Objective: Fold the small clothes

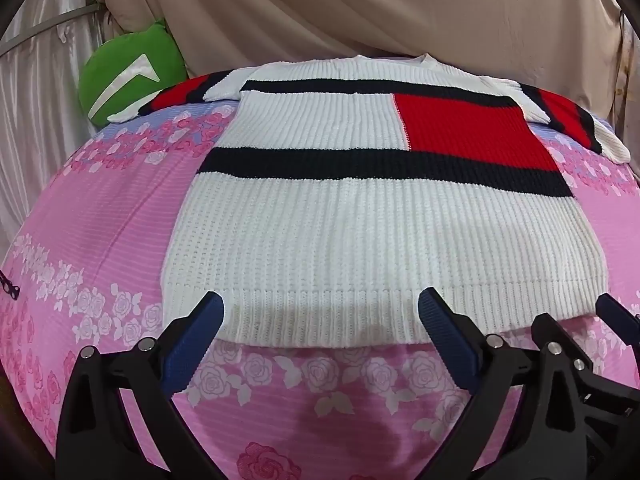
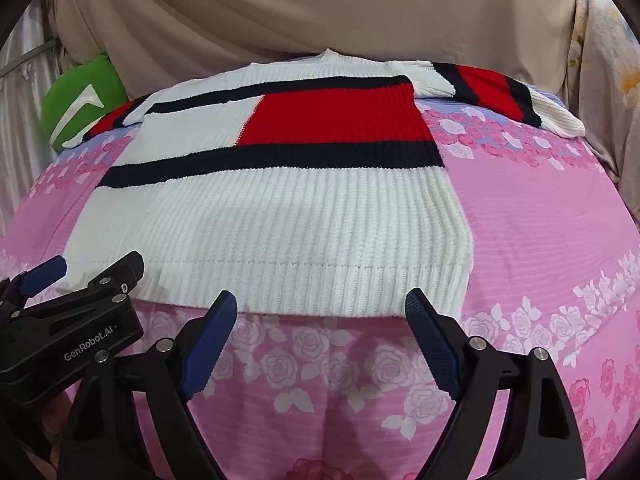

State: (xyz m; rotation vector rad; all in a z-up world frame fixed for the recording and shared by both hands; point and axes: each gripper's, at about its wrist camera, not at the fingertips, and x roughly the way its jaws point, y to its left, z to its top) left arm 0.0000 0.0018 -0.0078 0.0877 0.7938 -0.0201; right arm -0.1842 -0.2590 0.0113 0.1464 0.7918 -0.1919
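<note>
A white knit sweater (image 1: 360, 232) with black stripes and a red block lies flat on the pink floral bedsheet (image 1: 100, 208), sleeves spread to both sides. Its ribbed hem faces me. My left gripper (image 1: 320, 312) is open and empty, fingertips just over the hem's left half. The sweater also shows in the right wrist view (image 2: 280, 220). My right gripper (image 2: 320, 308) is open and empty, fingertips at the hem's right half. The left gripper's body (image 2: 72, 320) shows at the left of the right wrist view; a right gripper finger (image 1: 616, 316) shows at the right edge of the left wrist view.
A green cushion (image 1: 128, 76) sits at the bed's far left corner, against beige draped cloth (image 1: 360, 8). Pink sheet (image 2: 540, 220) lies to the right of the sweater.
</note>
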